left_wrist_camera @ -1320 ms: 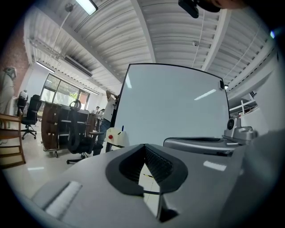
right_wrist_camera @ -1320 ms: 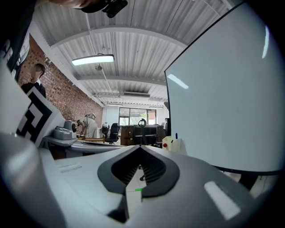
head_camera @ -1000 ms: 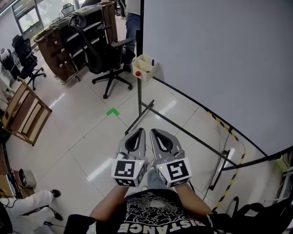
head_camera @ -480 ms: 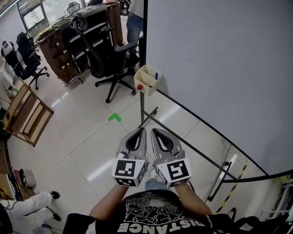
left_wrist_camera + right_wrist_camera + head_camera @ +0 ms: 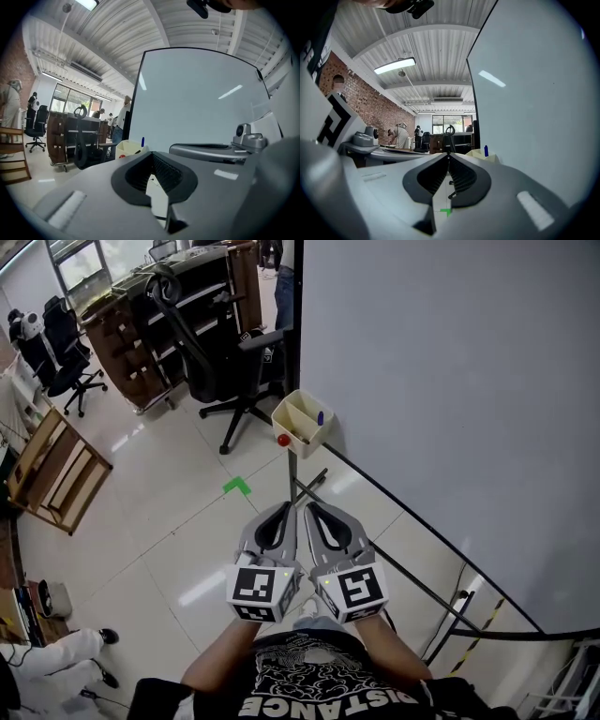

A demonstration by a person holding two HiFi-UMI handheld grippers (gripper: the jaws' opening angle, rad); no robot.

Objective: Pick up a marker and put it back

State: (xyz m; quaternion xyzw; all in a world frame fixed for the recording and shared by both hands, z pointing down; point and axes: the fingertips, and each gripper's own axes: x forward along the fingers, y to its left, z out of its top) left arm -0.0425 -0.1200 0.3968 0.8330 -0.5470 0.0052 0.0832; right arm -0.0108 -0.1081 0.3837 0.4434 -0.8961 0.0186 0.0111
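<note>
1. Marker (image 5: 320,417), blue, stands upright in the beige holder (image 5: 305,442) at the whiteboard (image 5: 450,381) edge, far ahead.
2. Left gripper (image 5: 284,510) and right gripper (image 5: 313,509) are closed, empty and side by side near the body, likely just carried, well apart from the marker.

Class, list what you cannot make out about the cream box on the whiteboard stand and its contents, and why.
Blue marker: head view, only its tip shows; the wall of the cream plastic box hides the rest.
Small red round thing on the box: head view, too small to identify.
Box's lower part: left gripper view, hidden behind the grey left gripper.
</note>
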